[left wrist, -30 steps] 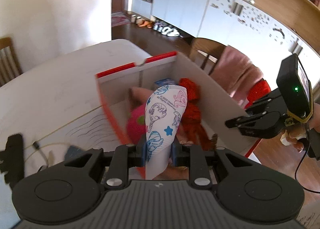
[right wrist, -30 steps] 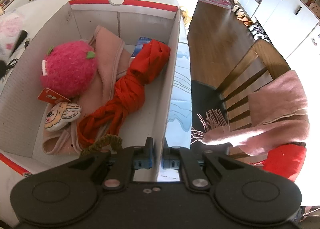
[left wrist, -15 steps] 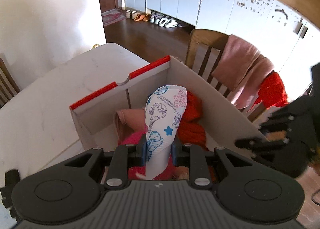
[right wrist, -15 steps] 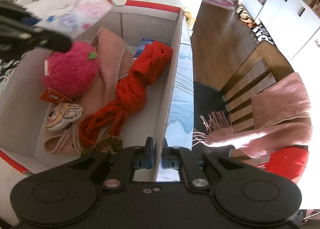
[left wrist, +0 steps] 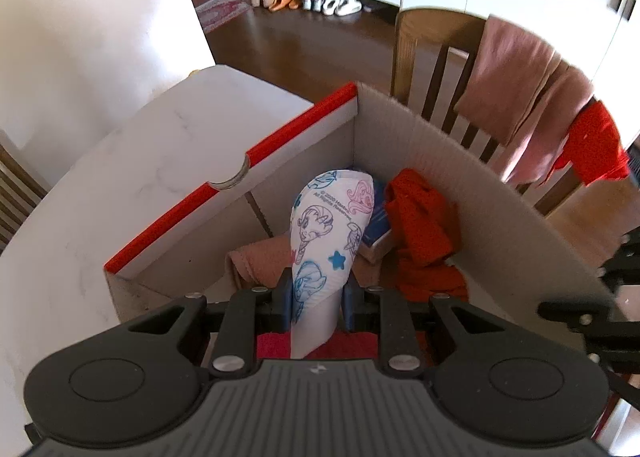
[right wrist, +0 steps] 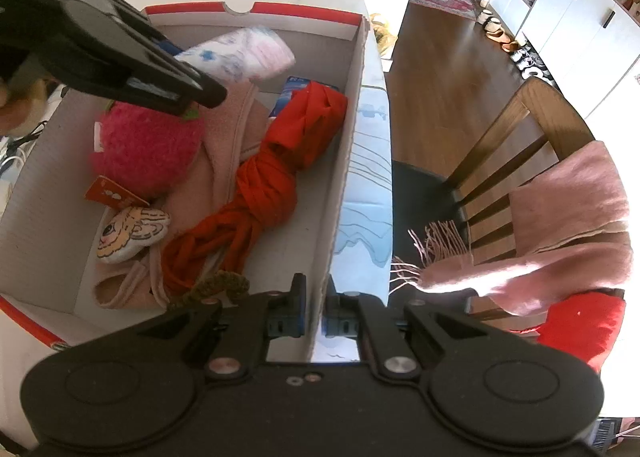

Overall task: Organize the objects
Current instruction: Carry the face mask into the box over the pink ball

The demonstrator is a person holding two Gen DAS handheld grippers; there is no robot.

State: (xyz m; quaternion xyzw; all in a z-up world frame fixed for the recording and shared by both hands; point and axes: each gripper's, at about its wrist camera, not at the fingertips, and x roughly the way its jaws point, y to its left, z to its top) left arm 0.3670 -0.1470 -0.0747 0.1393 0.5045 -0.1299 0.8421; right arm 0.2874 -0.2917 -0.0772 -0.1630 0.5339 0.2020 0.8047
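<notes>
Mid-delivery over an open cardboard box (right wrist: pixel 352 145) with red-trimmed rim, set on a white marbled surface (left wrist: pixel 132 161) near its corner. Left tongs (left wrist: pixel 318 299) clenched on a rolled cartoon-print diaper (left wrist: pixel 328 233), printed white with pink and blue pony figures, held above the box's far end, close to the red-edged end wall and not yet touching the contents. Right tongs (right wrist: pixel 314 315) pinched tight on the box's right side wall at its near end, bracing it in place.

Already inside: a fuzzy pink strawberry plush (right wrist: pixel 148 149) with an orange tag toward the left wall, a pink cloth (right wrist: pixel 228 145) spread beneath, a knotted red scarf (right wrist: pixel 276 177) along the right wall, a small blue carton (right wrist: pixel 290 91) in the far right corner, a flat cartoon-face charm (right wrist: pixel 128 231) and an olive knitted loop (right wrist: pixel 218 285) near the front.

Step in hand, by the look of it: placing the diaper among the gathered items. Next move calling for a short descent into the free pocket between pink cloth and far wall, clear of plush and scarf, then a release only once the roll rests on something, with the right-hand brace kept on to stop the box sliding.
</notes>
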